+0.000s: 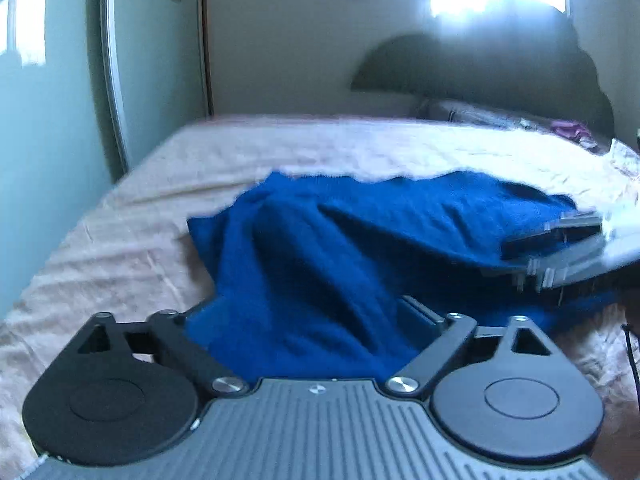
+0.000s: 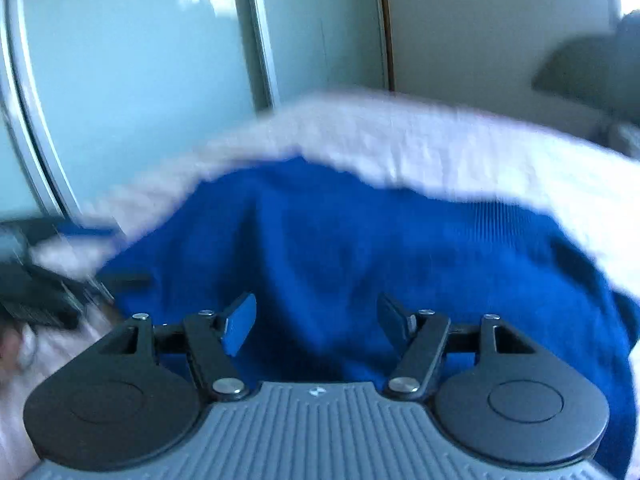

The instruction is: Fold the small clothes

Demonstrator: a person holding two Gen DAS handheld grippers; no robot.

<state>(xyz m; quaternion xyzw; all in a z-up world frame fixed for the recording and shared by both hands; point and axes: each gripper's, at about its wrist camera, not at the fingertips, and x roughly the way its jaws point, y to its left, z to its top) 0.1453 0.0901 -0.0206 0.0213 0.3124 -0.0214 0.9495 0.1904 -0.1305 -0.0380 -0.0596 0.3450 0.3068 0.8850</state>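
A blue knit garment [image 1: 340, 248] lies rumpled on the pale bedspread [image 1: 160, 200]. My left gripper [image 1: 304, 320] is open and low over its near edge; the cloth hides its fingertips. The right gripper [image 1: 568, 248] shows blurred at the right in the left wrist view, resting on the garment. In the right wrist view the garment [image 2: 360, 248] fills the middle. My right gripper [image 2: 316, 324] is open, its blue-padded fingers [image 2: 240, 320] spread wide just above the cloth, nothing held. The left gripper [image 2: 36, 292] shows blurred at the far left.
Mirrored wardrobe doors [image 1: 60, 100] stand along the bed's left side. A dark headboard [image 1: 480, 68] and pillows [image 1: 480, 116] sit at the far end, with pink clothes [image 1: 572, 128] beside them. Bare bedspread [image 2: 440, 148] lies beyond the garment.
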